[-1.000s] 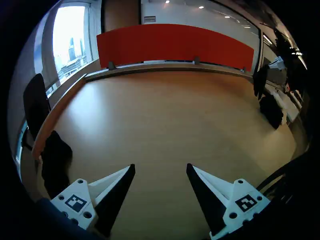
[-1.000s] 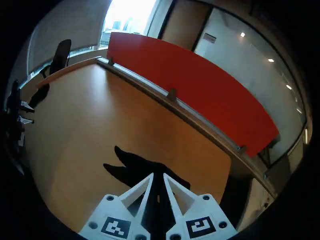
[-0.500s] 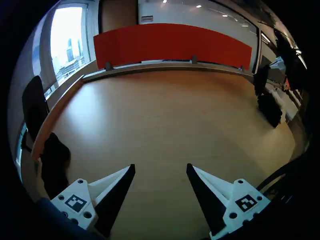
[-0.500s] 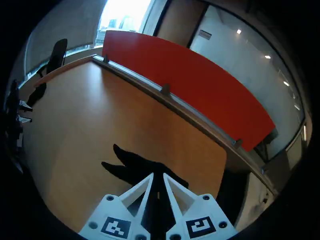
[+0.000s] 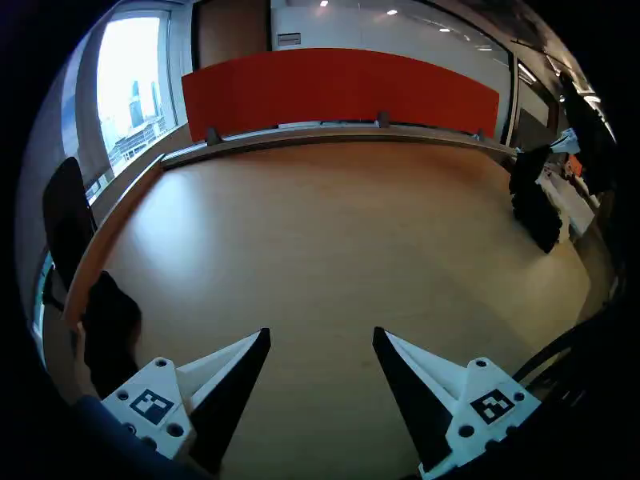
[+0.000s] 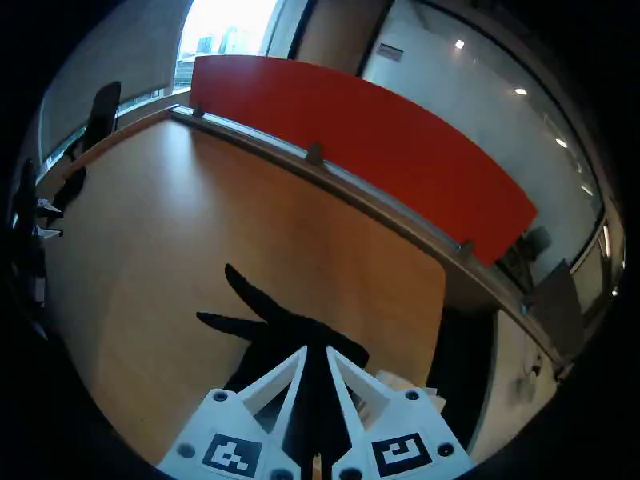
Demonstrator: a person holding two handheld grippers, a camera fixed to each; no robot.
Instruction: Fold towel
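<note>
In the right gripper view a black towel (image 6: pixel 276 324) lies bunched on the wooden table (image 6: pixel 200 224), with two pointed corners sticking out to the left. My right gripper (image 6: pixel 316 350) is shut on its near part, and dark cloth fills the narrow slit between the fingers. In the left gripper view my left gripper (image 5: pixel 320 332) stands open above bare table (image 5: pixel 336 232), with nothing between its fingers. Far off at the right edge there, a dark bunch of cloth (image 5: pixel 534 204) sits on the table below white gripper parts (image 5: pixel 566 144).
A red partition (image 5: pixel 336 84) runs along the table's far edge. An office chair (image 5: pixel 64 216) and a dark shape (image 5: pixel 108 324) stand at the table's left edge. Past the table's right end a floor gap and a pale object (image 6: pixel 400 386) show.
The right gripper has swung a little with the towel, whose corners now point further up and left; a pale object has come into view under its right finger. The left gripper has barely moved.
</note>
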